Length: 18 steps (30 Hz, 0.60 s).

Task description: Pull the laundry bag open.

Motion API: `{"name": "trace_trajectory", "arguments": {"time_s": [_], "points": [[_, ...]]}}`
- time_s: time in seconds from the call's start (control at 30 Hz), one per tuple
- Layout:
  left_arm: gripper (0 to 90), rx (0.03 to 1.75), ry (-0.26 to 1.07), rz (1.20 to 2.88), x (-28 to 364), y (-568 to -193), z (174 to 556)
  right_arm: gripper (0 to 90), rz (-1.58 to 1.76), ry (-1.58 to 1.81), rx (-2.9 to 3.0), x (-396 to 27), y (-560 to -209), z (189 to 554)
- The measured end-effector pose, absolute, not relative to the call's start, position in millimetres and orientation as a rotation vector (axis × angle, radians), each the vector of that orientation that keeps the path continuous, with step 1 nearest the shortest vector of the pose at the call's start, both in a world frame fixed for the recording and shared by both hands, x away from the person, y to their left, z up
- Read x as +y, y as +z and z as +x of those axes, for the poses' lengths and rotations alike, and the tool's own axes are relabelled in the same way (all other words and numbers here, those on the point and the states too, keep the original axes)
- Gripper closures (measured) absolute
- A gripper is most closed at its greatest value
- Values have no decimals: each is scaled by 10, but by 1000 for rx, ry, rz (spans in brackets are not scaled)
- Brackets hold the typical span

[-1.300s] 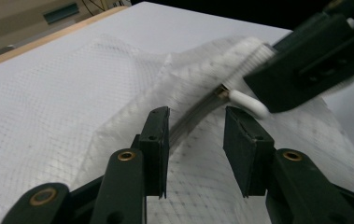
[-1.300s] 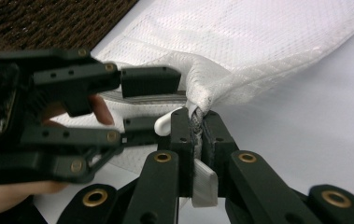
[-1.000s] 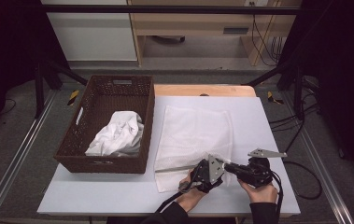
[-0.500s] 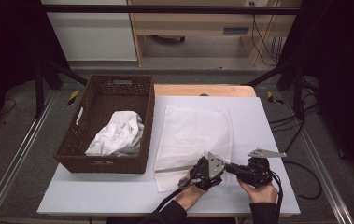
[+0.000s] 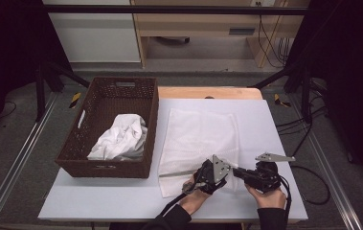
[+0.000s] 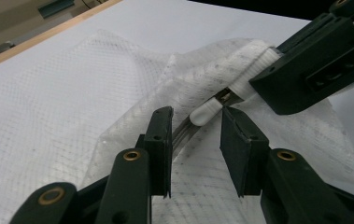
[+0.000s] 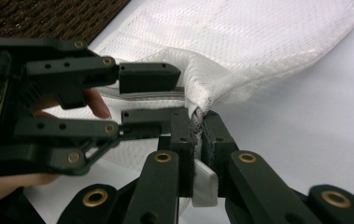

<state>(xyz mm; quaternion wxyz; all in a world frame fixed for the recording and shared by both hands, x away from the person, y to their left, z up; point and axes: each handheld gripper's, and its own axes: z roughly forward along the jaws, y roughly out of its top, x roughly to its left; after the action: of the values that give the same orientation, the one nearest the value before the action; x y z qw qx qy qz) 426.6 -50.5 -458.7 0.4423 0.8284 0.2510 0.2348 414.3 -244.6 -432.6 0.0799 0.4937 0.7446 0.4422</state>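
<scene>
On the table [image 5: 275, 124] in front of me, the basket [image 5: 81, 143] sat at the left with a crumpled cloth [image 5: 120, 139] inside it, and the mesh bag [image 5: 198, 134] lay flat just right of the basket. At the bag's near edge, my left hand-held gripper [image 5: 227, 173] and right hand-held gripper [image 5: 236, 172] met tip to tip, the left one to the left of the right.

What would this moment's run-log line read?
right gripper: shut on mesh bag corner | left gripper: jaws just closing around zipper pull, not pressing | basket: holds white cloth
</scene>
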Motion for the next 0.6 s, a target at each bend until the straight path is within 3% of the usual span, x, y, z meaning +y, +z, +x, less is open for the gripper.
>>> {"name": "trace_trajectory", "arguments": {"time_s": [0.6], "points": [[658,591,675,2064,-557,-4630,4237,853,1489,1378,2225,-2405,-4291,4133]]}}
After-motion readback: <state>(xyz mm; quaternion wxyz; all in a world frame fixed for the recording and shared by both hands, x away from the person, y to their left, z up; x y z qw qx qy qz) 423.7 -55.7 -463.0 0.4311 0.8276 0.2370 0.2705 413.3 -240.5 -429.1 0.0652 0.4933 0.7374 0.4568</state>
